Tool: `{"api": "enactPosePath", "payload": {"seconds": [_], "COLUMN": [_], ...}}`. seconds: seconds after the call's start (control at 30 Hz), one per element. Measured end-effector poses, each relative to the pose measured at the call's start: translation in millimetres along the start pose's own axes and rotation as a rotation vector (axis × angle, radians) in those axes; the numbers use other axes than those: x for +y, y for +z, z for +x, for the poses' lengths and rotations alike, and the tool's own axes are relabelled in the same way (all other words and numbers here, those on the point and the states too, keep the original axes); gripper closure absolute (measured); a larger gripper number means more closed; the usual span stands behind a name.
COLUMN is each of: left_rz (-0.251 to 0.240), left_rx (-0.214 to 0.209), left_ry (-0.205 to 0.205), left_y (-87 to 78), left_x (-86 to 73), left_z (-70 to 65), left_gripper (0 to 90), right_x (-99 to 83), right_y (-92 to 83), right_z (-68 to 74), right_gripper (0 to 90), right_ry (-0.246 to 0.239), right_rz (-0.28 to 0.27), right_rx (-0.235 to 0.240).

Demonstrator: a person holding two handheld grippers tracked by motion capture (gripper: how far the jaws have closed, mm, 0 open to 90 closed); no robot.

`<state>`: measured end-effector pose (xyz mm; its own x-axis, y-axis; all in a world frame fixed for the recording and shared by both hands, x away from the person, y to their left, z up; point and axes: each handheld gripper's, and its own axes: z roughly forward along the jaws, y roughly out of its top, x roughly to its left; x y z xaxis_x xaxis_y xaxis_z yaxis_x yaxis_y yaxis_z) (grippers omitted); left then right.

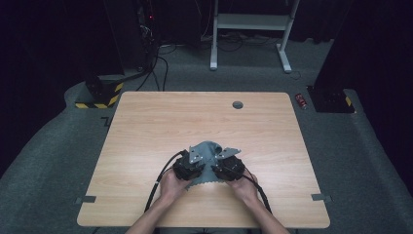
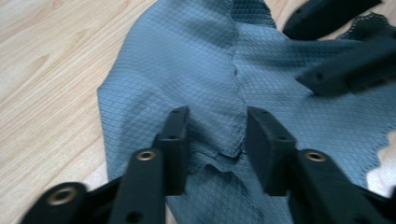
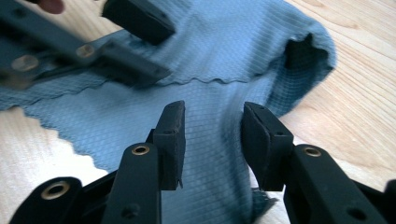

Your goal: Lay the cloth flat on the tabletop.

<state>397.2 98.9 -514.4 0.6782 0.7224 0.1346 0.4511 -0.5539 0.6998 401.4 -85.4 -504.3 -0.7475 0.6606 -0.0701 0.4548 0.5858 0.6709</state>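
A blue-grey quilted cloth with a scalloped edge lies crumpled near the front middle of the wooden table. Both hands hold their grippers over it, side by side. In the left gripper view, my left gripper has its jaws apart, astride a raised fold and seam of the cloth, and the pads stand clear of the fabric. My right gripper is open too, its jaws straddling a ridge of the cloth without pressing on it. From above, the left gripper and right gripper nearly touch.
A round cable hole sits at the table's far edge. Tape strips mark the front corners. On the grey carpet beyond are a red can, a white desk frame and a yellow-black striped base.
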Motion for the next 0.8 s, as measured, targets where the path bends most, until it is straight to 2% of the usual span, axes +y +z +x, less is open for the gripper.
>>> {"api": "enactPosePath", "payload": {"seconds": [0.13,0.23,0.37,0.47,0.57,0.63,0.67,0.77,0.8], "left_rz": [0.01,0.029,-0.011,-0.022,-0.058,-0.099,-0.11,-0.146,-0.144], "left_rx": [-0.026,-0.041,-0.073,-0.075,-0.077,-0.092,-0.095,-0.068,-0.057], "left_ry": [-0.014,-0.016,-0.049,-0.069,-0.119,-0.175,-0.191,-0.217,-0.221], "left_y": [-0.2,-1.1,-9.6,-14.5,-22.3,-29.1,-31.8,-40.7,-41.8], "left_x": [0.4,4.0,10.0,10.9,13.2,16.2,17.7,24.2,25.8], "left_z": [3.0,5.9,13.0,20.1,29.4,37.5,41.1,52.0,55.6], "left_gripper": [75.9,82.7,89.0,89.4,89.6,89.6,89.6,89.6,89.6], "right_x": [-1.5,-2.8,-5.5,-8.0,-11.6,-14.6,-15.8,-21.8,-23.1], "right_y": [3.6,4.6,2.9,0.9,-3.2,-7.0,-8.9,-17.4,-20.1], "right_z": [4.4,7.5,8.3,7.9,11.2,15.0,16.4,23.0,24.3], "right_gripper": [60.3,66.8,81.0,85.4,87.2,87.5,87.6,87.7,87.8], "right_ry": [-0.021,-0.047,-0.072,-0.078,-0.104,-0.127,-0.137,-0.156,-0.161], "right_rz": [0.01,0.019,0.02,0.022,0.025,0.024,0.027,0.02,0.015], "right_rx": [-0.001,-0.004,-0.008,-0.004,0.01,0.03,0.033,0.059,0.06]}}
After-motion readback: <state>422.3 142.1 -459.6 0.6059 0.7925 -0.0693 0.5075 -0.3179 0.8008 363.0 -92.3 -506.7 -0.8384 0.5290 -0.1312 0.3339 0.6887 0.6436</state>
